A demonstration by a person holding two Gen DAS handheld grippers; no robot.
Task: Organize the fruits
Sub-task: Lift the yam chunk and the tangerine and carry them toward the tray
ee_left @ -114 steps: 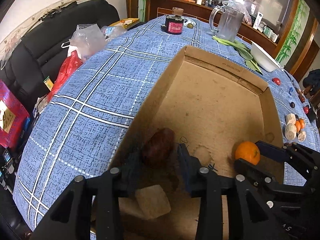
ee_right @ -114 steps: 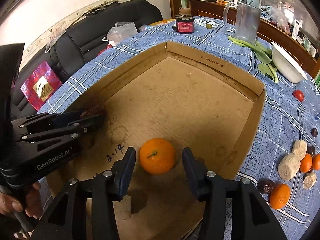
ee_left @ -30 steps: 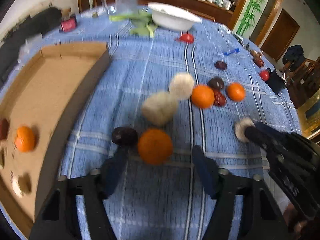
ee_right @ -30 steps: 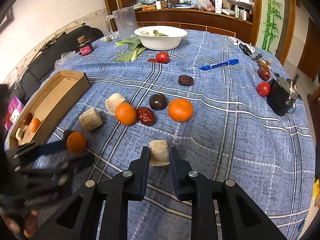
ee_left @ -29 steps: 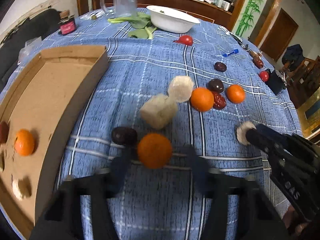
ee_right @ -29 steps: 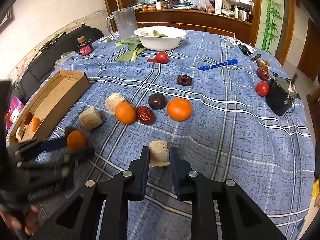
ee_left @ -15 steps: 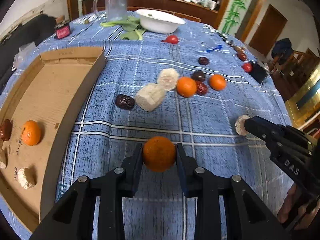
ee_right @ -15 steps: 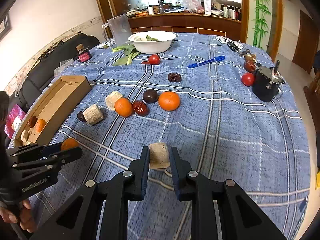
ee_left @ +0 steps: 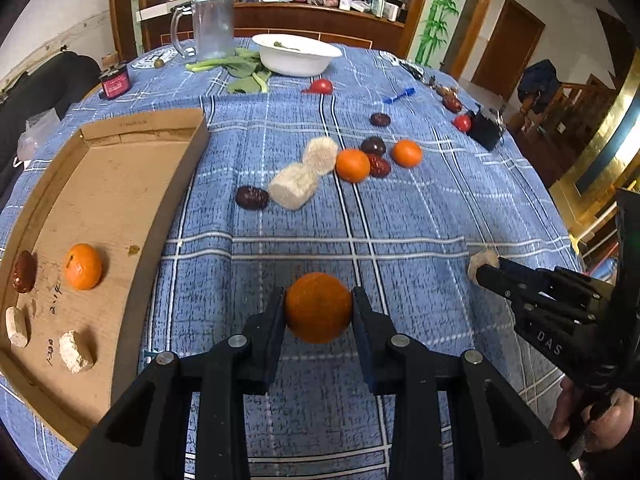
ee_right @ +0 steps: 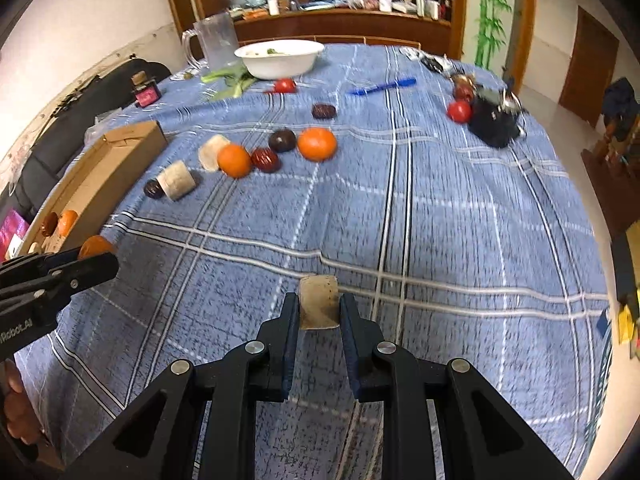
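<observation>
Since a second ago: left tongs have closed on the round orange tangerine that lay beside the dark date on the tabletop, and now carry it clear of the cloth; the right tongs stay clamped.
Left tongs: pads pressed on both sides of the tangerine.
Right tongs: gripping a pale beige cut root chunk above the blue plaid tablecloth.
Cardboard tray: shallow brown box at the left edge of the tabletop; holds a small orange tangerine, a dark red date beside it, and two pale root pieces nearer the camera.
Loose on the cloth, mid-distance: a dark wrinkled date touching a pale root cylinder, a second pale round piece, two more tangerines, and dark fruits between them.
Farther: red tomato, blue pen.
White bowl: some green leaf inside; leafy greens lie beside it.
Clear plastic jug: at the far edge; contents unclear.
</observation>
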